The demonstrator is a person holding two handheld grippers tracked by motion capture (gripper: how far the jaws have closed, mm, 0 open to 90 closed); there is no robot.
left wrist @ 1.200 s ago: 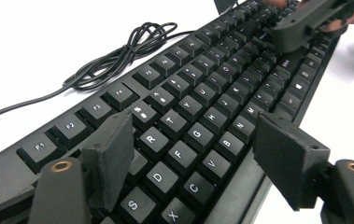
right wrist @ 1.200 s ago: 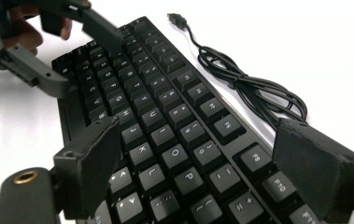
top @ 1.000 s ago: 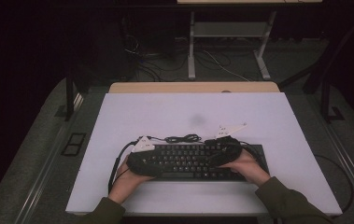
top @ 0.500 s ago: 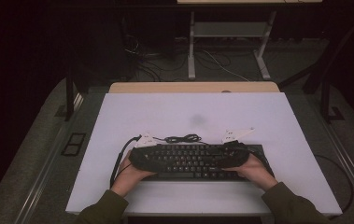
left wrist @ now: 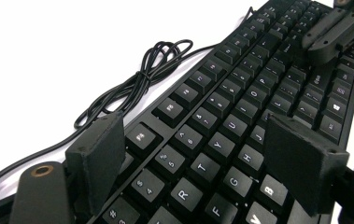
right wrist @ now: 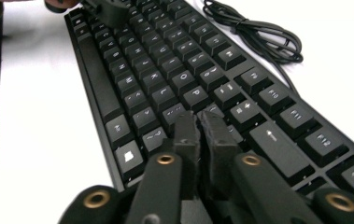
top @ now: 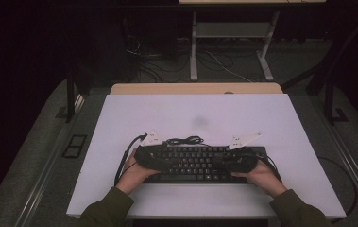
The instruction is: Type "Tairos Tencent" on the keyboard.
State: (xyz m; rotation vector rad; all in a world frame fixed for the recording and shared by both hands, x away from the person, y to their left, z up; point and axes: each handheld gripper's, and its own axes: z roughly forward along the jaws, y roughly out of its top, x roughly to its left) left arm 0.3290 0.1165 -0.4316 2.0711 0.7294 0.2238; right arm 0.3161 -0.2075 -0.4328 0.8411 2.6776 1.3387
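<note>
With the keyboard [top: 198,162] flat on the bench [top: 120,118], our right gripper [right wrist: 205,123] has just pressed its jaws together, empty, seemingly to poke one key squarely, while the left gripper [left wrist: 202,154] hovers spread.

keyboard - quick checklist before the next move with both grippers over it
1. keyboard flat on the white table: ok.
2. right gripper jaws closed with nothing between them, having just closed: ok.
3. left gripper jaws apart above the letter keys, not pressing on anything: ok.
4. Right jaw tips touching a key: cannot tell.
5. keyboard cable coiled on the table behind the keyboard, apart from both grippers: ok.
6. The two grippers apart from each other, one over each end: ok.
</note>
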